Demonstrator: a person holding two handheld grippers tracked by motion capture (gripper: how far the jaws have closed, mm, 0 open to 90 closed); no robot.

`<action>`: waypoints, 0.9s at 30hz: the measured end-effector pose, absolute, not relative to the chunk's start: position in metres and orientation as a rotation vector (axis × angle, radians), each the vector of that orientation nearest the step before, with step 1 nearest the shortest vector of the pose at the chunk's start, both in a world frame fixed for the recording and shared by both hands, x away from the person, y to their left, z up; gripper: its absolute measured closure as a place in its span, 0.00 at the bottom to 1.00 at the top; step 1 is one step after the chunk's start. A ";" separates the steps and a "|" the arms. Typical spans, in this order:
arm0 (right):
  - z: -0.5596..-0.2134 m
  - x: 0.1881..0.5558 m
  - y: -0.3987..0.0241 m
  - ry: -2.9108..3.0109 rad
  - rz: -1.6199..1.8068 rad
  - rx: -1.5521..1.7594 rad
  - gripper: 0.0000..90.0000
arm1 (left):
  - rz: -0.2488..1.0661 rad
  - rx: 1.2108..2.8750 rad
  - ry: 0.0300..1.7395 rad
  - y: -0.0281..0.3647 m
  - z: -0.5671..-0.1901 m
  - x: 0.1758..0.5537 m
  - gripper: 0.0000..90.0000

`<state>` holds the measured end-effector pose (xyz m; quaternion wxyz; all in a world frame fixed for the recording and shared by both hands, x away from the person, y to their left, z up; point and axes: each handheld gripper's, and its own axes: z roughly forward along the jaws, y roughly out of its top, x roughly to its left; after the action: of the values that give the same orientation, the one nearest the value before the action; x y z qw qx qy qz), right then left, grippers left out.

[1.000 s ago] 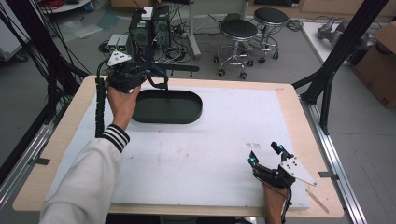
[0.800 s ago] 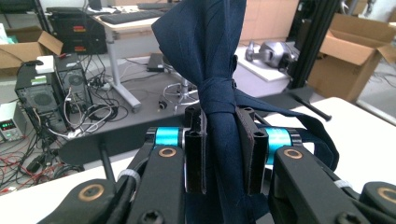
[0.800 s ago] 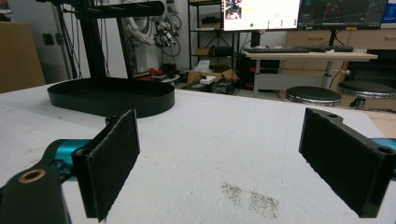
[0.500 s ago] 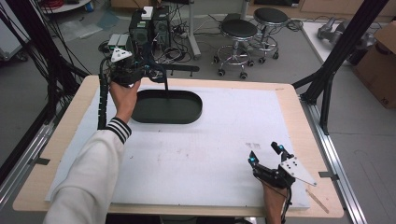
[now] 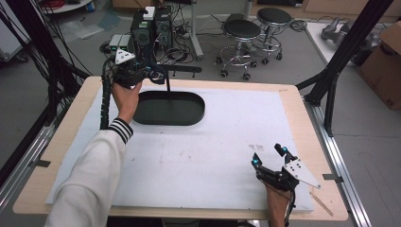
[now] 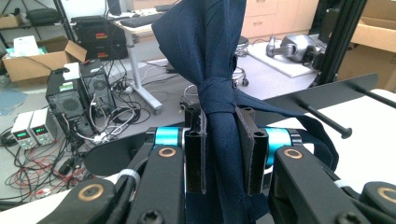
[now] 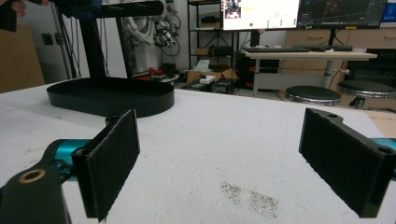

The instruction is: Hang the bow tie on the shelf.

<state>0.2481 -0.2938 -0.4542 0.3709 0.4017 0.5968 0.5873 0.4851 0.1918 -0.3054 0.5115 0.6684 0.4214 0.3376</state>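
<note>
While clamped on a dark blue tie [image 6: 219, 93] just under its knot, left tongs [image 5: 142, 75] now raised higher at the far left, beside the stand's crossbar [image 5: 177, 70] over the black base [image 5: 169, 108]. Likely hanging the tie on the rack. Right tongs [image 5: 269, 157] apart, empty, unmoved over the tabletop [image 5: 213, 156], near right.

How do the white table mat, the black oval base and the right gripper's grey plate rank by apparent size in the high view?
1. white table mat
2. black oval base
3. grey plate, smallest though nearest the camera.
</note>
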 end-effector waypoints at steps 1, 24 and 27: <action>-0.454 0.248 -0.294 1.531 1.507 1.030 0.13 | 0.812 1.607 1.018 0.193 -0.306 0.486 0.84; -0.454 0.248 -0.294 1.534 1.506 1.035 0.13 | 0.833 1.612 1.021 0.195 -0.311 0.493 0.83; -0.454 0.248 -0.294 1.532 1.509 1.036 0.13 | 0.841 1.624 1.024 0.193 -0.314 0.495 0.83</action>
<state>0.2484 -0.2941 -0.4541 0.3683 0.4036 0.5967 0.5877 0.4948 0.1930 -0.3142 0.4993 0.6714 0.4232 0.3477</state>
